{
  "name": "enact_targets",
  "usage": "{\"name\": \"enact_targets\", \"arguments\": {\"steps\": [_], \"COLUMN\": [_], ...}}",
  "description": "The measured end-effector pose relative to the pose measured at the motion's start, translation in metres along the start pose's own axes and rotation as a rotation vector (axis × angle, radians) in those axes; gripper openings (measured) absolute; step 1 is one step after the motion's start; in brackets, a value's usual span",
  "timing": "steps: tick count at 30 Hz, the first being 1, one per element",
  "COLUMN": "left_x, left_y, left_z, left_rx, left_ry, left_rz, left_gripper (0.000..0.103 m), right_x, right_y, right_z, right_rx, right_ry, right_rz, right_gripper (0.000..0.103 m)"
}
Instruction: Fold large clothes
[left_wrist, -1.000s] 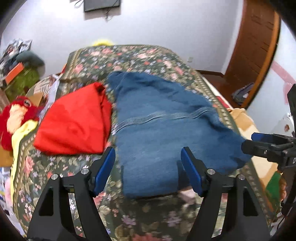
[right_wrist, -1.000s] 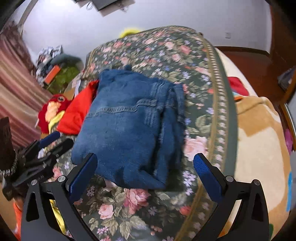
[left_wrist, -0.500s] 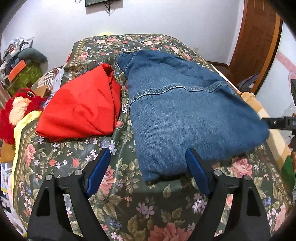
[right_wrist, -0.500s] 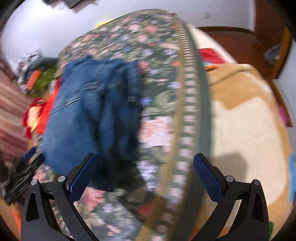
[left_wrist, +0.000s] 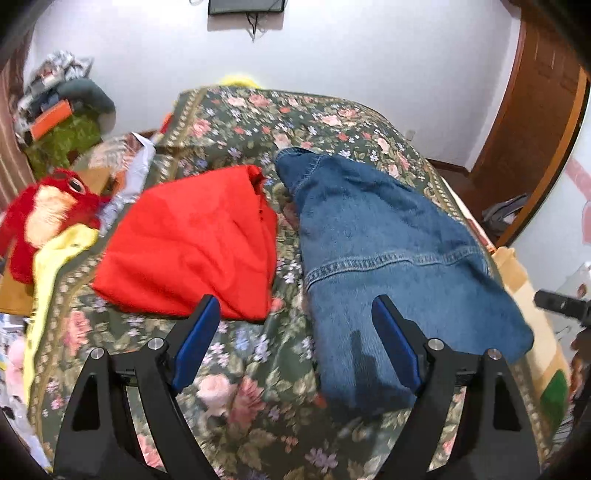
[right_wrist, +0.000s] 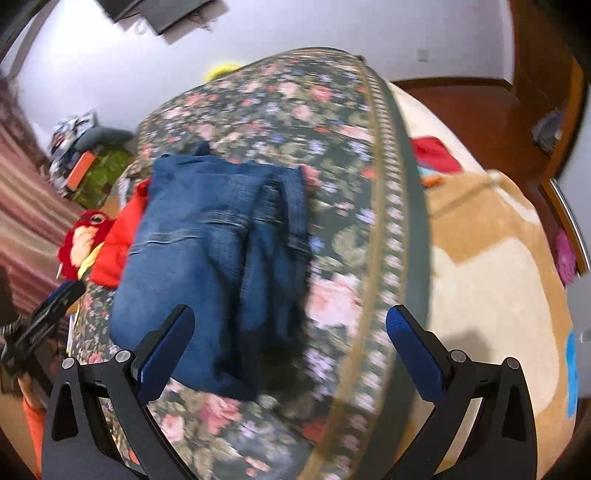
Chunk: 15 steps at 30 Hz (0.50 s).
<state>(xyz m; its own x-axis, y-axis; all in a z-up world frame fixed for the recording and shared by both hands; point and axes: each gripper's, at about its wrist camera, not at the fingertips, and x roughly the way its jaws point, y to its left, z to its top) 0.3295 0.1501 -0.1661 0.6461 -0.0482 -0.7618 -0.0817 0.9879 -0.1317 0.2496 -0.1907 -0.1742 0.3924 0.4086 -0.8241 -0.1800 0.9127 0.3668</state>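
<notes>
Lying folded on the flowered bedspread (left_wrist: 258, 122), the jeans (left_wrist: 388, 258) sat just right of a red garment (left_wrist: 192, 243). Both the left gripper (left_wrist: 295, 343) and right gripper (right_wrist: 290, 347) gaped wide, empty. Only the right view showed the tan blanket (right_wrist: 491, 280).

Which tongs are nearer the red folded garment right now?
Left. The left tongs hover open beside the red garment; the right tongs are beyond the folded jeans.
</notes>
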Motion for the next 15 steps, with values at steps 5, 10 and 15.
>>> {"name": "enact_targets", "arguments": {"steps": [5, 10, 15], "left_x": [0.045, 0.090, 0.123], "left_y": [0.008, 0.005, 0.013], "left_z": [0.010, 0.012, 0.018], "left_rx": [-0.096, -0.112, -0.196], "left_ry": [0.168, 0.320, 0.369], "left_rz": [-0.200, -0.343, -0.450], "left_gripper": [0.084, 0.084, 0.088], "right_x": [0.037, 0.072, 0.091], "right_y": [0.015, 0.005, -0.018], "right_z": [0.011, 0.020, 0.029], "right_rx": [-0.043, -0.035, 0.018], "right_ry": [0.057, 0.136, 0.185], "right_rz": [0.045, 0.042, 0.085], "right_gripper": [0.103, 0.103, 0.103]}}
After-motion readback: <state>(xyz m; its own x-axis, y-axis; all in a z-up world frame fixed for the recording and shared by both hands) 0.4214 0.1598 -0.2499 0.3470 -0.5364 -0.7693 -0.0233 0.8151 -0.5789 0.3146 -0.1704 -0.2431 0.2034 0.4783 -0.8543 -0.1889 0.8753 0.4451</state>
